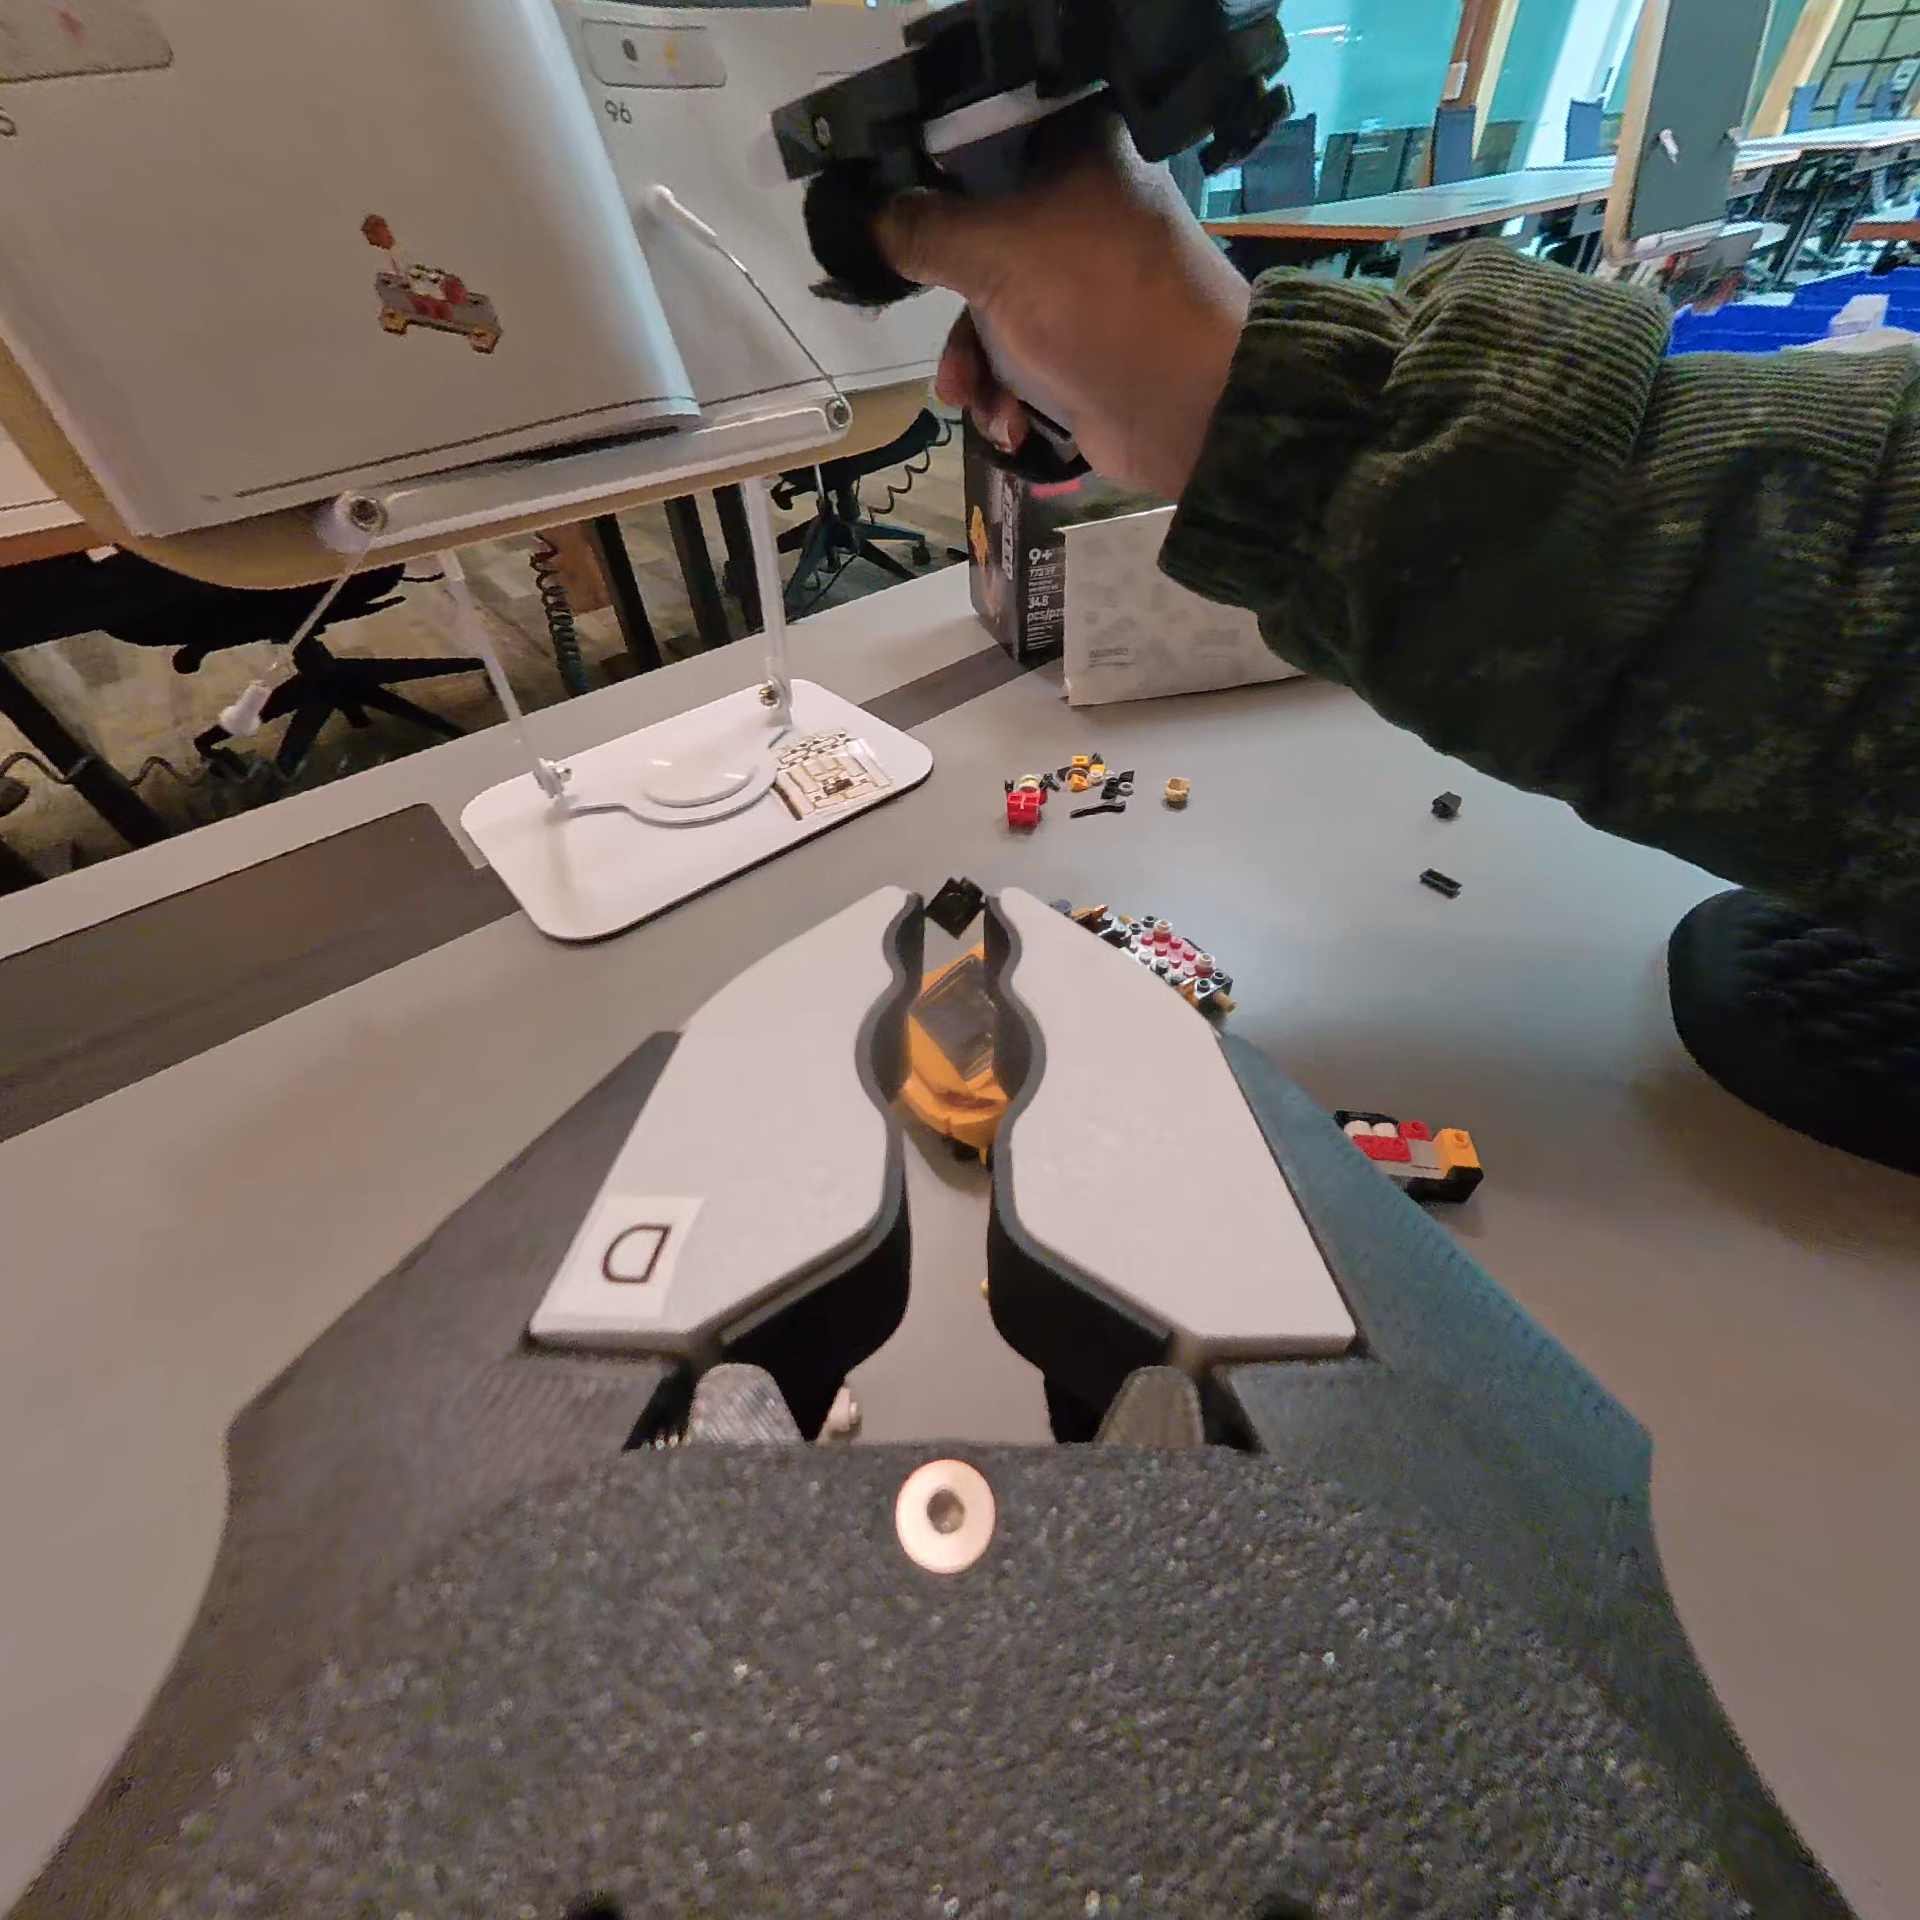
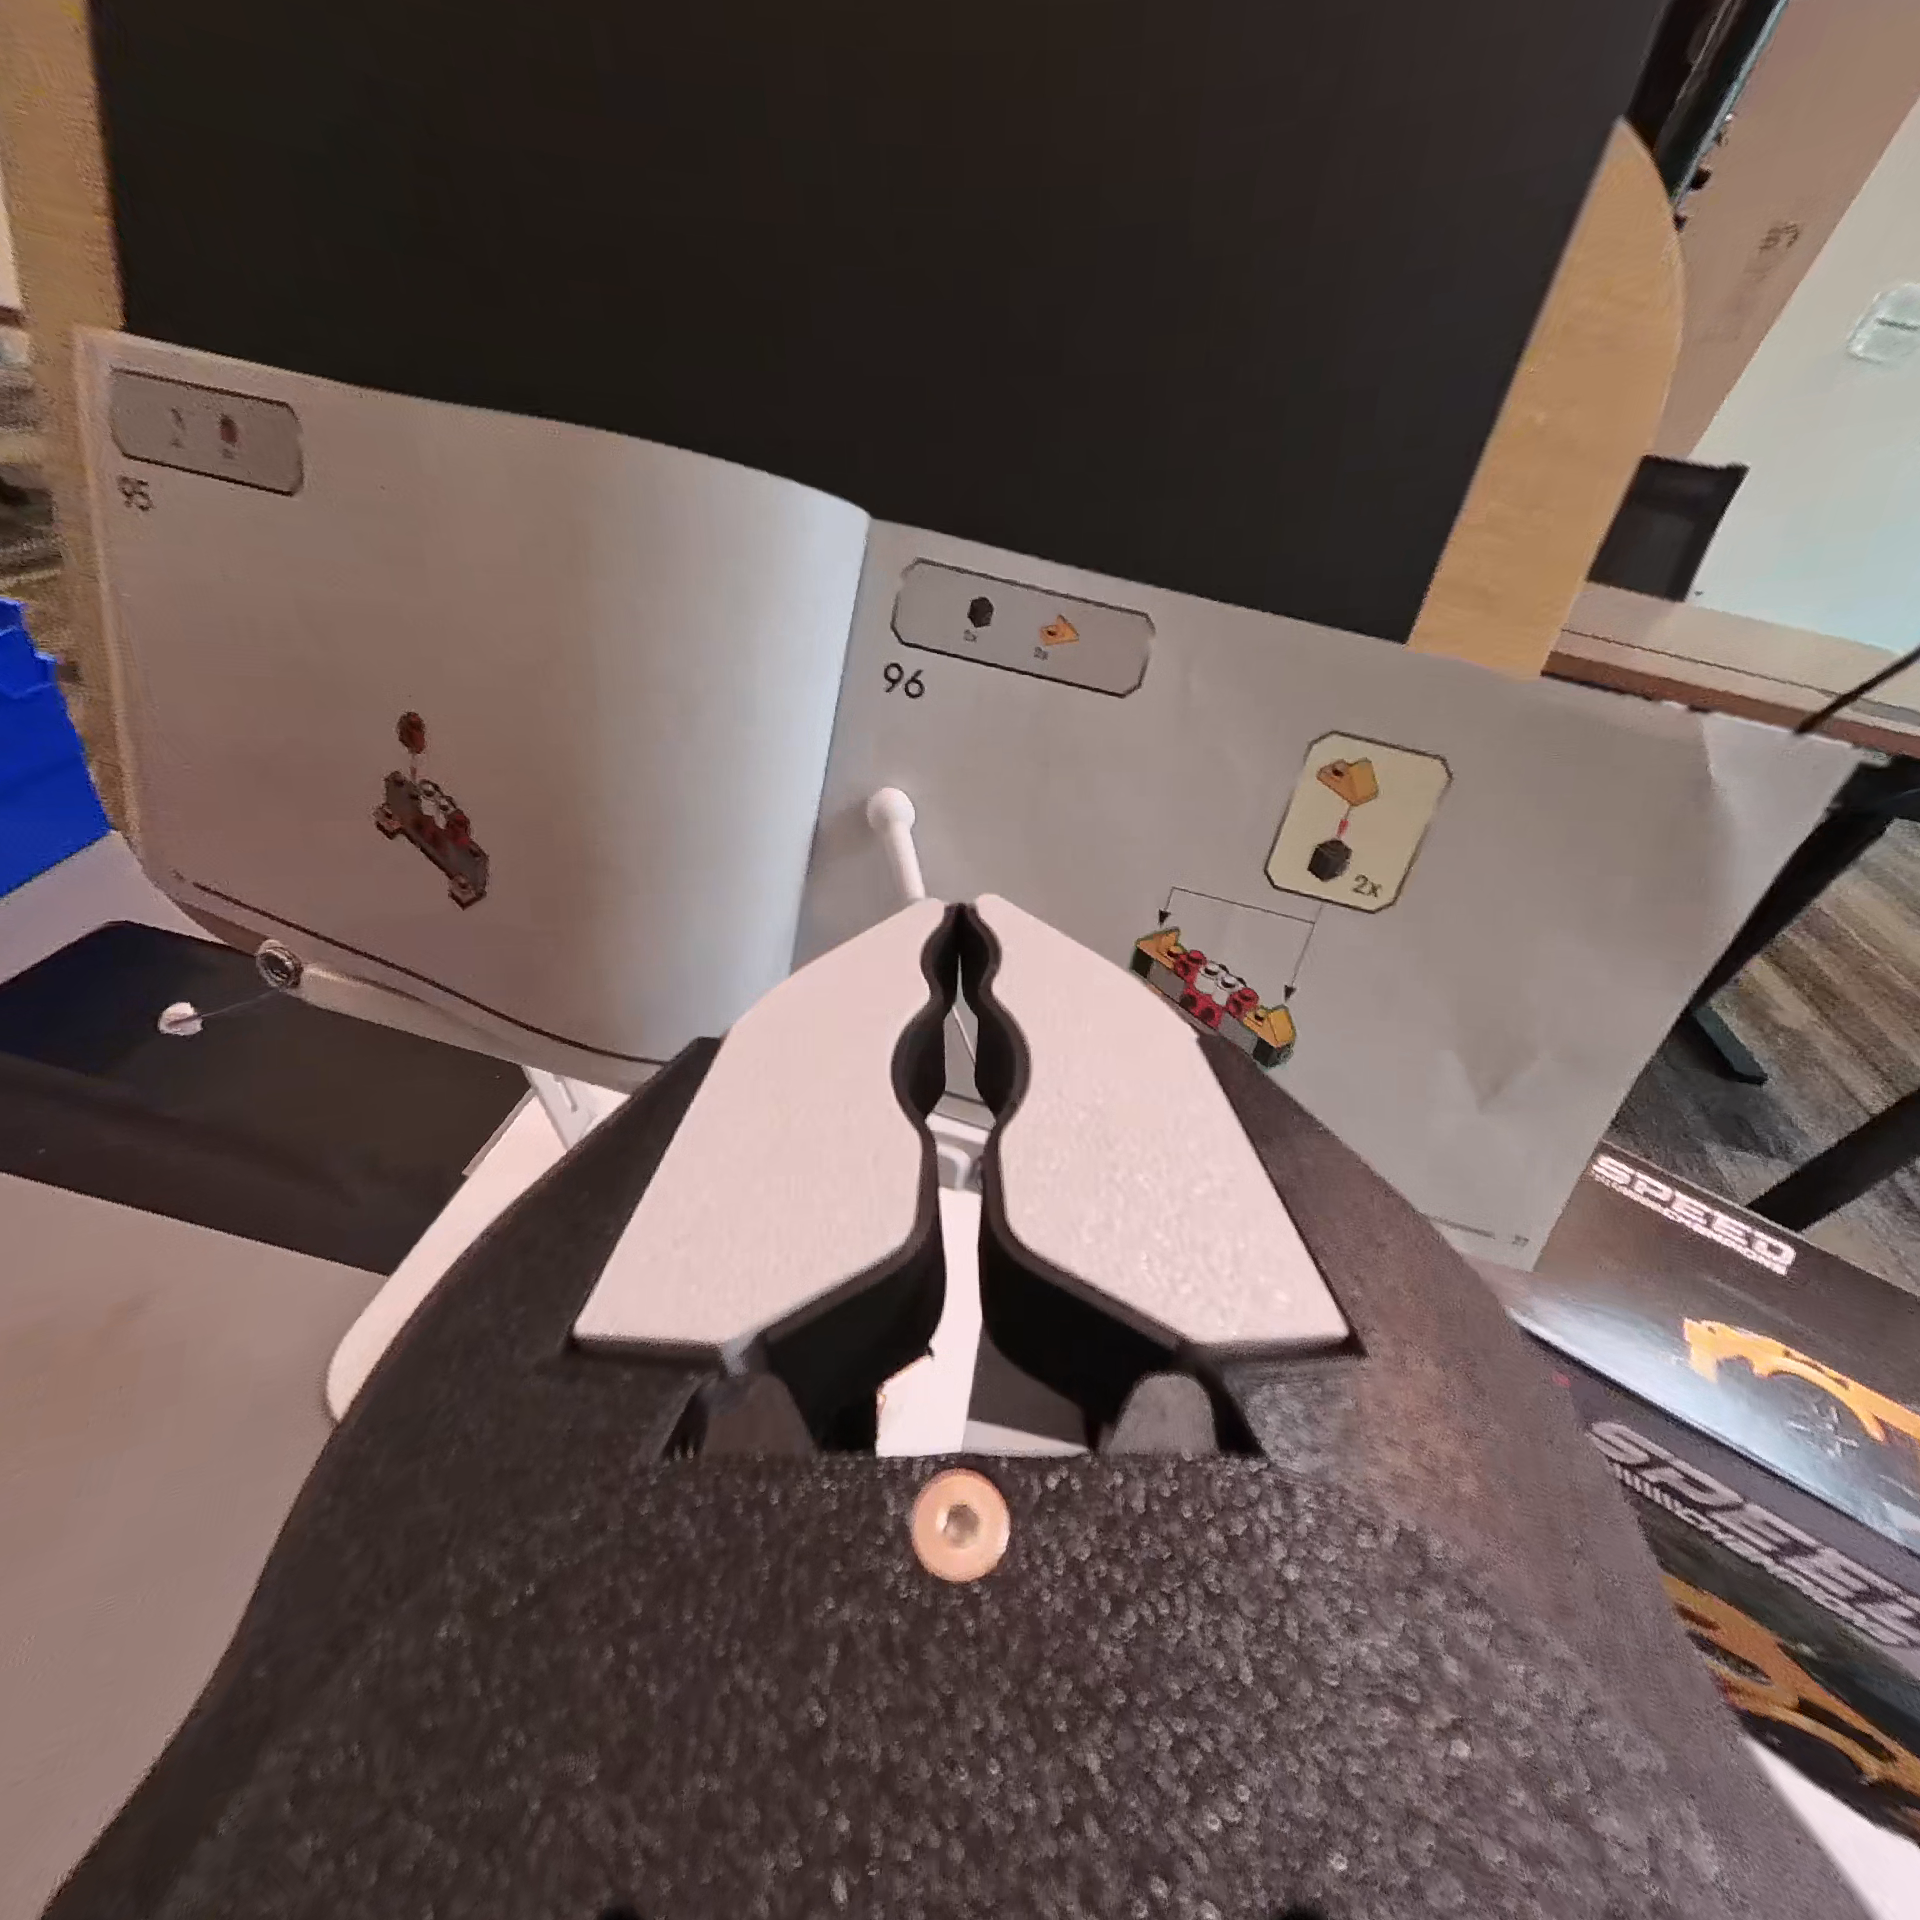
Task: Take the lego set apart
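The left tongs (image 1: 956,914) pinch a small black piece (image 1: 956,902) at their tips, above the yellow car body (image 1: 948,1049) on the desk (image 1: 416,1091). The right tongs (image 2: 962,920), closed on nothing, face the manual (image 2: 1039,810). Next, likely: drop the piece among the loose parts (image 1: 1086,790).

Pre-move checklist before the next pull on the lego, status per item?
1. Left gripper on a part: ok, shut on small black piece at its tips.
2. Yellow car body secured: cannot tell, it lies under the fingers, contact hidden.
3. Right gripper free: ok, shut, nothing held, raised facing the instruction booklet.
4. Removed pieces clear of work: ok, red-black subassembly and loose bits sit apart on the table.
5. Sleeve over table: not ok, above small parts.
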Demonstrator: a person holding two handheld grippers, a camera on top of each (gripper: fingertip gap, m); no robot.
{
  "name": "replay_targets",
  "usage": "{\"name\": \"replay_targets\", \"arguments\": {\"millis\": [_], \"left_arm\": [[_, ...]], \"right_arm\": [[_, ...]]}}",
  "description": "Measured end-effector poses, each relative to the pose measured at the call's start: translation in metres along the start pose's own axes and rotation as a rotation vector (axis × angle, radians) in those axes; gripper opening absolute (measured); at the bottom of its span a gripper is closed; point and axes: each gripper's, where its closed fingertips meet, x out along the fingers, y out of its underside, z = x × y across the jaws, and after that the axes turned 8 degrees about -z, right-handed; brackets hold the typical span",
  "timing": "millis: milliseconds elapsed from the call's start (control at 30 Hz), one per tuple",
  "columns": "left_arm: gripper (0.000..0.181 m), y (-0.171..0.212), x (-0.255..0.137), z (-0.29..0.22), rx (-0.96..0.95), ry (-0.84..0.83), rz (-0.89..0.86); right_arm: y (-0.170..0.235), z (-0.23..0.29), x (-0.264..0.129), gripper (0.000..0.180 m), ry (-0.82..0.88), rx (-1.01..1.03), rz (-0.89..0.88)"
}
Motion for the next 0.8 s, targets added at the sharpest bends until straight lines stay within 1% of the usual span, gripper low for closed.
{"name": "replay_targets", "arguments": {"millis": [333, 467, 567, 700, 800], "left_arm": [[0.010, -0.002, -0.031, 0.033, -0.024, -0.124, 0.005], [0.010, -0.007, -0.045, 0.047, -0.047, -0.172, -0.017], [0.010, -0.010, -0.058, 0.060, -0.042, -0.224, -0.014], [0.010, -0.016, -0.094, 0.089, -0.020, -0.321, 0.025], [0.010, -0.016, -0.137, 0.125, 0.043, -0.437, 0.110]], "right_arm": [[0.036, -0.035, -0.020, 0.000, 0.063, 0.085, 0.050], [0.047, -0.036, -0.032, 0.000, 0.058, 0.097, 0.058], [0.044, -0.029, -0.041, 0.000, 0.030, 0.092, 0.041], [0.034, -0.019, -0.066, 0.000, -0.053, 0.058, -0.004], [0.035, -0.020, -0.094, 0.000, -0.119, 0.028, -0.025]]}}
